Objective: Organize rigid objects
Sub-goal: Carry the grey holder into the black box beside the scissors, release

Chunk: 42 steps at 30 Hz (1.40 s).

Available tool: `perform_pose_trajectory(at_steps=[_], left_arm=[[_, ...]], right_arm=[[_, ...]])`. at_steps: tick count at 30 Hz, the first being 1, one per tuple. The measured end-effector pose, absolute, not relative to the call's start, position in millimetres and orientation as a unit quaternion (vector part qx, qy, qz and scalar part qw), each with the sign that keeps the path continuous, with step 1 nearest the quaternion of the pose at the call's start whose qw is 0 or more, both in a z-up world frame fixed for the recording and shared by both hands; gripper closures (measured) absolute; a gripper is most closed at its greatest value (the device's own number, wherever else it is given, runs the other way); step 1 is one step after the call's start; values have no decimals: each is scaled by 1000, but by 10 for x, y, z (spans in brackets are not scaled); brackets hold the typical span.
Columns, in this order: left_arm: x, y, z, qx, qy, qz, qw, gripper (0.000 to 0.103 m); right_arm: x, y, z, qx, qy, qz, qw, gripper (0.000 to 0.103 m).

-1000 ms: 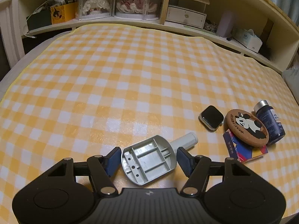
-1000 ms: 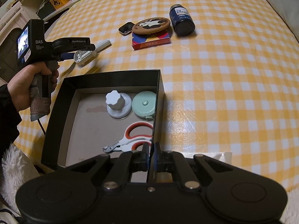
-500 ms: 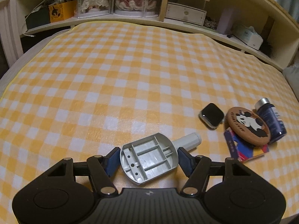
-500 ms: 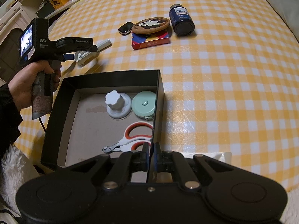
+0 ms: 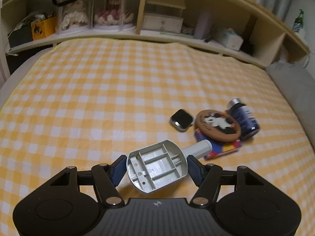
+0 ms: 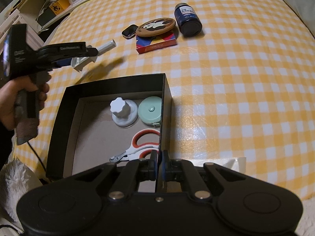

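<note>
Box near left on the bed holds knob, tape measure and clippers; right gripper has its jaws closed on the box wall. Left gripper grips the grey scraper clear of the bed, just beyond the box. Left to pack, far: card box, bottle, coaster, watch.

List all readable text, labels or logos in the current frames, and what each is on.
"DAS": on the left gripper body, blurred.
Raised lettering along the left gripper's arm: too blurred to read.
Label on the dark blue bottle: too small to read.
Lettering on the round panda coaster rim: unreadable.
Print on the red and blue box: unreadable.
</note>
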<state>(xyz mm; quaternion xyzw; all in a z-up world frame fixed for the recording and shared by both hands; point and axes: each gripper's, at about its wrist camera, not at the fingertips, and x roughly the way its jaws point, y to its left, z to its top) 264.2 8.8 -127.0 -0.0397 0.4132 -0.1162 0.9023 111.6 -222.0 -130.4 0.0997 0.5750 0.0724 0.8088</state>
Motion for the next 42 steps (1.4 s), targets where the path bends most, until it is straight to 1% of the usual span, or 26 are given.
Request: perform_pose_trajectory(at_steps=[10, 15, 19, 24, 35, 42], left_arm=[[1991, 68, -813, -55, 414, -179, 891, 37], [1601, -32, -736, -45, 441, -212, 871, 37], [1341, -203, -857, -3, 475, -242, 846, 37], [1195, -399, -1181, 43, 515, -250, 819, 37], [1111, -722, -1551, 74, 544, -269, 791, 37], [1165, -706, -1661, 35, 566, -270, 778, 37]], right_arm=[[1109, -2195, -1309, 91, 572, 72, 812, 98], [1111, -2197, -1309, 92, 572, 71, 812, 98], [1110, -2203, -1310, 93, 572, 72, 812, 98], [1108, -2204, -1310, 93, 572, 72, 812, 98], [1105, -2200, -1306, 92, 573, 72, 811, 98], [1103, -2194, -1299, 90, 573, 72, 812, 98]])
